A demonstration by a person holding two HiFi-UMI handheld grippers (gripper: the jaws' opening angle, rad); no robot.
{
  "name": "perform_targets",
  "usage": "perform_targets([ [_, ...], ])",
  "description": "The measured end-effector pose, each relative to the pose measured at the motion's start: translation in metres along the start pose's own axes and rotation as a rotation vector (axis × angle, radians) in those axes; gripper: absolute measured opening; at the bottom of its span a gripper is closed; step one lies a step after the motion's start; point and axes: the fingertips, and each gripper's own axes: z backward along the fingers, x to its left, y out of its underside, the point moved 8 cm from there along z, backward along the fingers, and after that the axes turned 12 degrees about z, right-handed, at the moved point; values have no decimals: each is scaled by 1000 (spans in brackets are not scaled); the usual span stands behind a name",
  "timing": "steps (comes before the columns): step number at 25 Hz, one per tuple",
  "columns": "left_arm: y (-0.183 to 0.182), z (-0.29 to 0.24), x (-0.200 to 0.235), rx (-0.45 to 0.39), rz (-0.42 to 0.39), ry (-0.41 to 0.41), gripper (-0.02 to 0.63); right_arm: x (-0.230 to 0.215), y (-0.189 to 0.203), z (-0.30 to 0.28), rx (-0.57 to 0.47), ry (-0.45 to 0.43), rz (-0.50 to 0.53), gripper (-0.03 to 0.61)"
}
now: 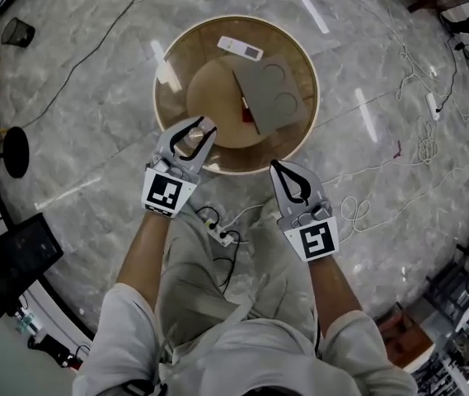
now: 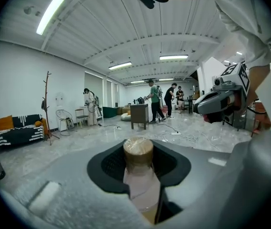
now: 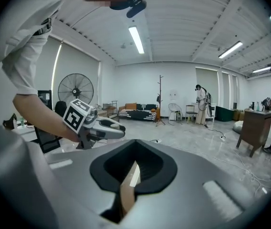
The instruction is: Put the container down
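Clear-walled and brown-capped, the container [image 2: 138, 173] stands upright, clamped between the jaws of the left gripper [image 1: 201, 129] at the near edge of the round wooden table [image 1: 311, 89]. The right gripper [image 1: 277, 168], just off that rim, has its jaws almost together and holds nothing. I would lower the container level, further inside the rim, and loosen the jaws only once its base rests.

Bright ceiling tubes [image 2: 50, 13], floor [image 1: 366, 114] glare (fisheye-warped edges)

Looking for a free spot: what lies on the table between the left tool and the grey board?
In the head view, only bare tabletop lies between the left tool and the grey board; a small red item sits at the board's left edge.
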Motion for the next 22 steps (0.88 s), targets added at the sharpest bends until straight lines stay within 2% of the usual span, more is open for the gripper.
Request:
perform_targets([
  [12,101,-59,47,40,-23,45,120,6,83,-62,50,-1,-33,3],
  [22,160,-91,65,64,-31,57,121,12,137,-88,83,-31,-50,3],
])
